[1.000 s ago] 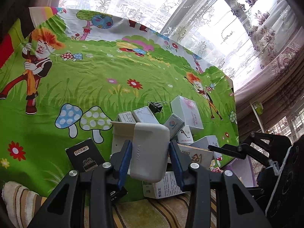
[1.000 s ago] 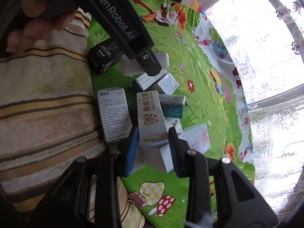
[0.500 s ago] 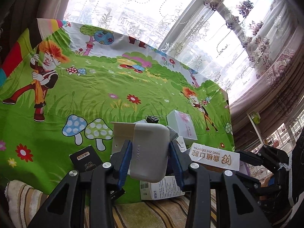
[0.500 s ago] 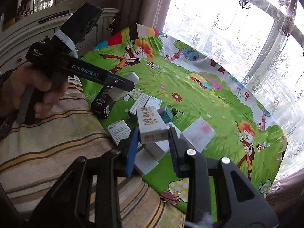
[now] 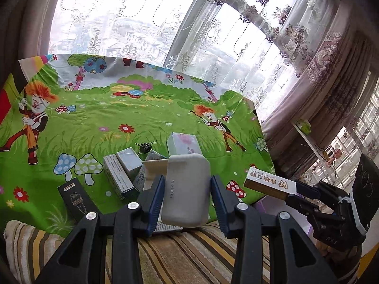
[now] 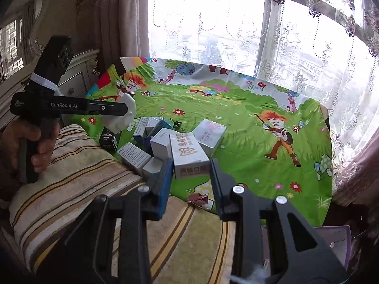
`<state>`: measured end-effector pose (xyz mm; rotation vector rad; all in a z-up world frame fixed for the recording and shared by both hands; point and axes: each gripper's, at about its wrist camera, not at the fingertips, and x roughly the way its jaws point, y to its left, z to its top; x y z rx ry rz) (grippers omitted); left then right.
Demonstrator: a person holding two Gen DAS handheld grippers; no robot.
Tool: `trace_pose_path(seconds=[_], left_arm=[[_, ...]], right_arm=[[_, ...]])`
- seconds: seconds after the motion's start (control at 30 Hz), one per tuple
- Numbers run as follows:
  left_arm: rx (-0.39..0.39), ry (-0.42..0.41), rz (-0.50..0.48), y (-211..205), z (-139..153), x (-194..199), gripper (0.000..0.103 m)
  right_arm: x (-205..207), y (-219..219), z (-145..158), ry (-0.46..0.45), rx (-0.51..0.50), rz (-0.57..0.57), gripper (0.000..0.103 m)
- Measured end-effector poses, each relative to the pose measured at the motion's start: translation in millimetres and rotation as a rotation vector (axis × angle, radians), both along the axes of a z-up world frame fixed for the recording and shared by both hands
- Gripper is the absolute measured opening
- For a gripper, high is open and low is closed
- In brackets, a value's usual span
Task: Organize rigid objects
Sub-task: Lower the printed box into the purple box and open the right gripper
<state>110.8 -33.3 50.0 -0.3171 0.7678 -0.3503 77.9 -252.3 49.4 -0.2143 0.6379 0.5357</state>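
Lying at far left on the cartoon-print cloth, a black DORMI box is seen. Beside it, small grey and white cartons are clustered. A rounded grey-white case is clamped, raised above the cloth, in the left gripper. At right, a white-and-gold dental box is gripped by the right gripper, its fingers pressed on it.
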Motion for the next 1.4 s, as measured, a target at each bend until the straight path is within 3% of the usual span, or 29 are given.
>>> trace_pose_path(seconds=[0.27, 0.63, 1.1, 1.2, 1.27, 1.4], left_arm=[[0.04, 0.013, -0.149, -66.4, 8.5, -12.3, 0.041], [0.068, 0.078, -0.417, -182.1, 5.3, -36.8, 0.041], [0.148, 0.152, -0.633, -283.6, -16.6, -62.2, 0.041], [0.174, 0.197, -0.661, -296.2, -29.3, -60.8, 0.043], [0.192, 0.228, -0.674, -300.3, -37.0, -60.8, 0.055], [0.181, 0.239, -0.675, -299.0, -39.5, -59.5, 0.06]], right_arm=[[-22.3, -70.3, -11.8, 0.061, 0.086, -0.17, 0.036], [-42.0, -153.0, -30.4, 0.113, 0.119, -0.402, 0.036], [-55.3, -220.3, -53.8, 0.176, 0.145, -0.624, 0.036], [-56.6, -225.3, -56.6, 0.175, 0.141, -0.647, 0.036], [-56.9, -229.4, -60.3, 0.177, 0.139, -0.665, 0.036], [-56.2, -236.1, -72.3, 0.221, 0.145, -0.686, 0.038]])
